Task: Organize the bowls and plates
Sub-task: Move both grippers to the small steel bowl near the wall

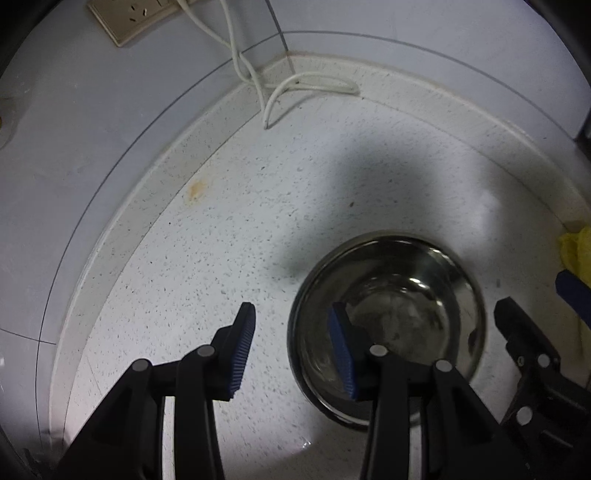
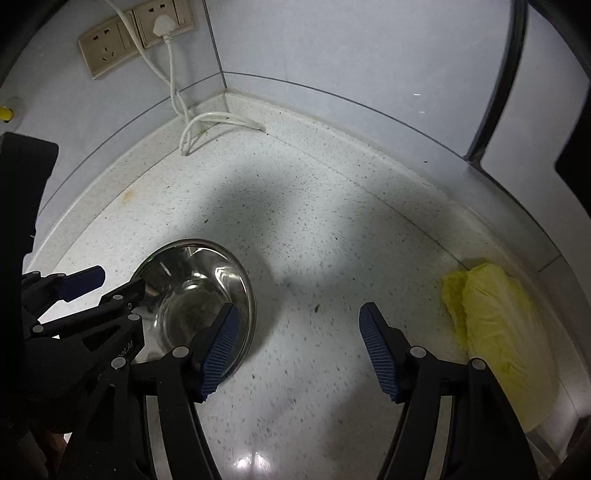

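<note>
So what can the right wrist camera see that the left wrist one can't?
Only the right wrist view shows the whole yellow-green cabbage, the plug in the wall socket, and the left tool from the side.

Only the left wrist view shows an orange stain near the counter's edge.

Both show the steel bowl, white cable and speckled counter.

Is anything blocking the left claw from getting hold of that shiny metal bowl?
Nothing visible does. The left gripper is open, one finger already over the steel bowl and the other outside its rim. The cabbage lies off to the right.
</note>
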The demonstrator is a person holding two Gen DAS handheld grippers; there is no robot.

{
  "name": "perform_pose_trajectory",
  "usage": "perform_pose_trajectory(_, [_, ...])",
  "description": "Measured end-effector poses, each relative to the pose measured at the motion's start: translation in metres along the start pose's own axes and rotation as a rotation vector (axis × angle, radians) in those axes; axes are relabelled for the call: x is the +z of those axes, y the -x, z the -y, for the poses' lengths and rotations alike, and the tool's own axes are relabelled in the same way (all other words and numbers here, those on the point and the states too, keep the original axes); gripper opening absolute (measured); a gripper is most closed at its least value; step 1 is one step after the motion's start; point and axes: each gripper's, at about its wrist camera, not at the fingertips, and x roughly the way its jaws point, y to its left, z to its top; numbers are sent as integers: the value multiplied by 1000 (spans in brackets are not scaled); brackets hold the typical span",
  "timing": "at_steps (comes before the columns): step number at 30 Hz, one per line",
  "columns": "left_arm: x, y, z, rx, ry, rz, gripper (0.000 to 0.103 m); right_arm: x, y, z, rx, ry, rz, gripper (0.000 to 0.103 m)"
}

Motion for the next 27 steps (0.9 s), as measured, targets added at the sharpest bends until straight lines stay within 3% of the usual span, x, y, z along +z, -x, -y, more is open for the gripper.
perform_pose_trajectory(12, [0, -25, 2, 2, -42, -37, 41, 0, -31, -9, -24, 21, -55, 62])
perform_pose_trajectory(27, [4, -28, 6, 20, -53, -27, 41, 3, -38, -7, 15, -1, -80, 62])
